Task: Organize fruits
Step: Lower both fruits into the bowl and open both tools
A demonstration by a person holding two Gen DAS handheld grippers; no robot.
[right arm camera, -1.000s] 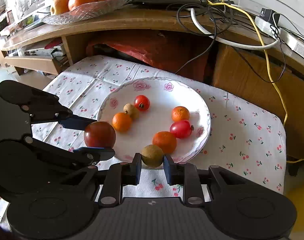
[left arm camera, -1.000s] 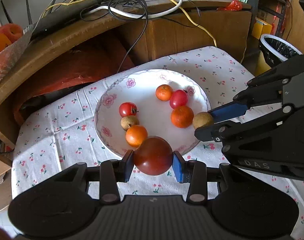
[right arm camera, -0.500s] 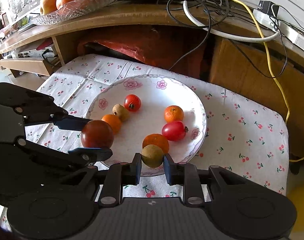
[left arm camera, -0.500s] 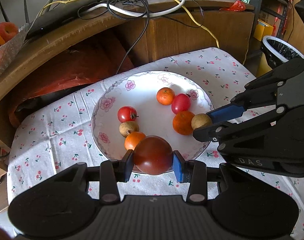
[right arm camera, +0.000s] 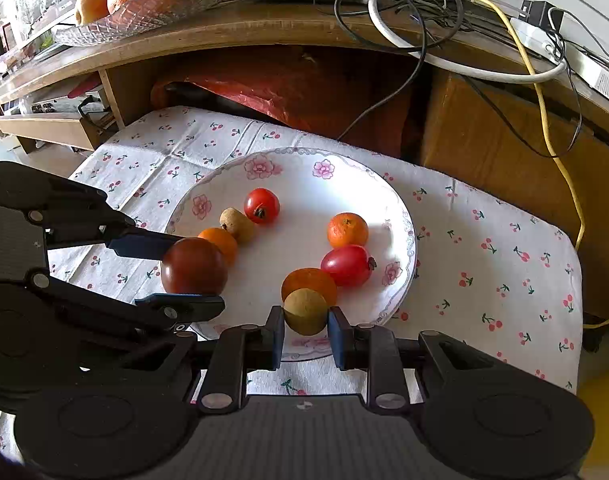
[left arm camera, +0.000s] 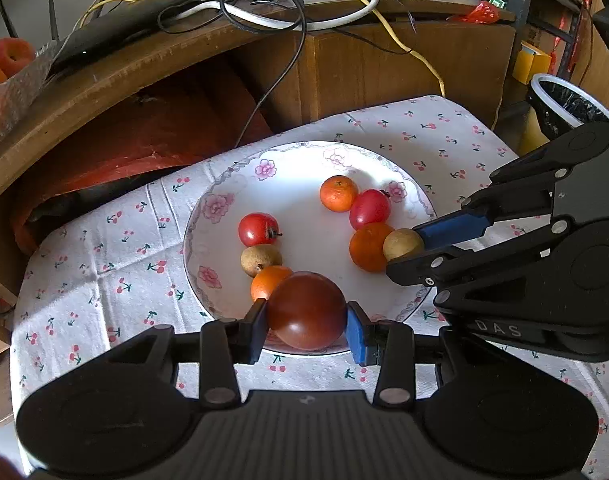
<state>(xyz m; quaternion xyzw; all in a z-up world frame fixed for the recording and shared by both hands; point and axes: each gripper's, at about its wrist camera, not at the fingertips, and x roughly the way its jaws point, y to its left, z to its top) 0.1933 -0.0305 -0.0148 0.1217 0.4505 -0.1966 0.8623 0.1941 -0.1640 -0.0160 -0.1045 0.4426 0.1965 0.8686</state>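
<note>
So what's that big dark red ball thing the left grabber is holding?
It looks like a big round dark red tomato, smooth and shiny, with a browner top. The left gripper squeezes it between blue-padded jaws, above the near rim of the white flowered plate. A small orange fruit sits just behind it.
</note>
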